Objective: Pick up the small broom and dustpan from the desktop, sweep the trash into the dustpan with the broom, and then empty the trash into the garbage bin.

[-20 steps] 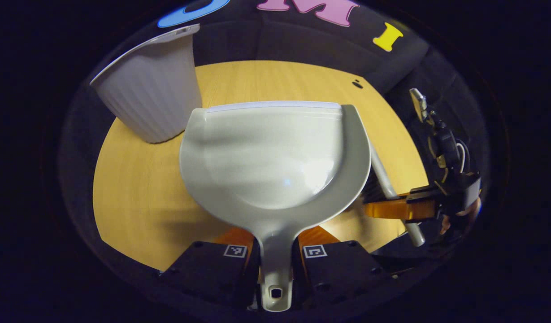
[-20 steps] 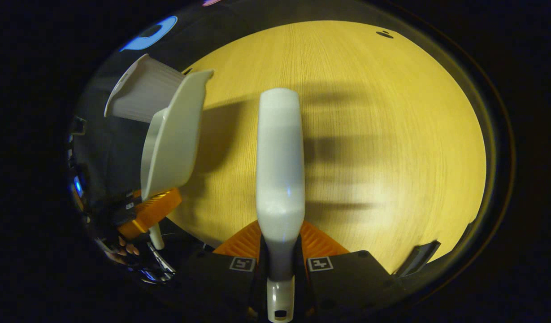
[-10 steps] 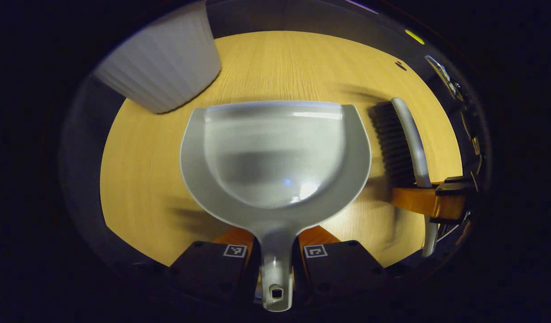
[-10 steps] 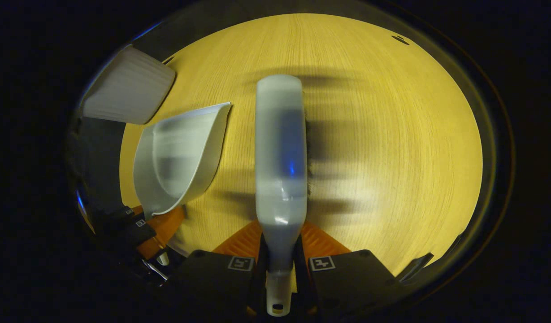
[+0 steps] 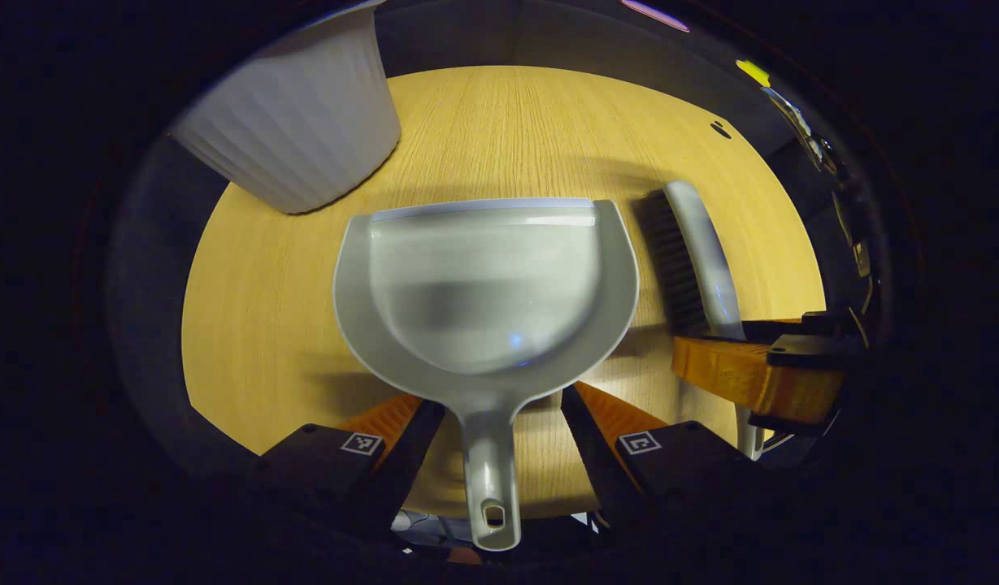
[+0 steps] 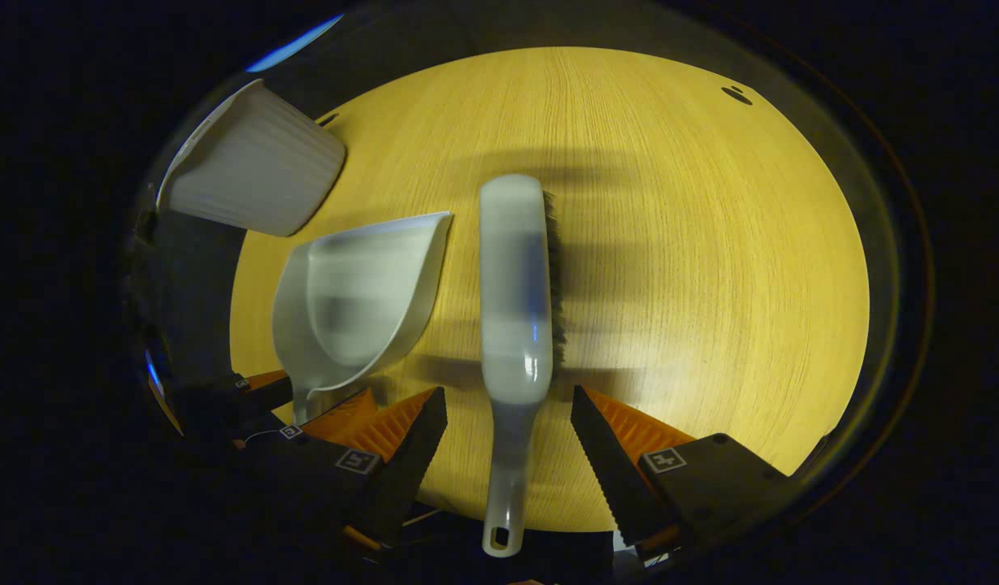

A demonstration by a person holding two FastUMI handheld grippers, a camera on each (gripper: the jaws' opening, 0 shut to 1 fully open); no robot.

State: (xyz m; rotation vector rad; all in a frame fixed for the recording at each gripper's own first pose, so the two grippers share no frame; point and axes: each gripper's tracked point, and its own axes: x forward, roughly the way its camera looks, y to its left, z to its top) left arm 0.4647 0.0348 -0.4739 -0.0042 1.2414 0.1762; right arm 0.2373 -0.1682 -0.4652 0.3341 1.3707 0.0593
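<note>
The pale grey dustpan lies flat on the wooden desktop, its handle running back between the spread fingers of my left gripper, which stands open and touches nothing. The small broom lies on the desktop with dark bristles on its right side. Its handle passes between the parted fingers of my right gripper, open as well. In the right gripper view the dustpan rests just left of the broom. In the left gripper view the broom sits right of the dustpan, with the right gripper behind it.
The white ribbed garbage bin stands at the desktop's far left, also seen as the bin in the right gripper view. A small dark mark lies near the far right edge.
Both grippers have opened and let go. The dustpan and broom, held above the desktop a second ago, came down and now lie on it side by side.
</note>
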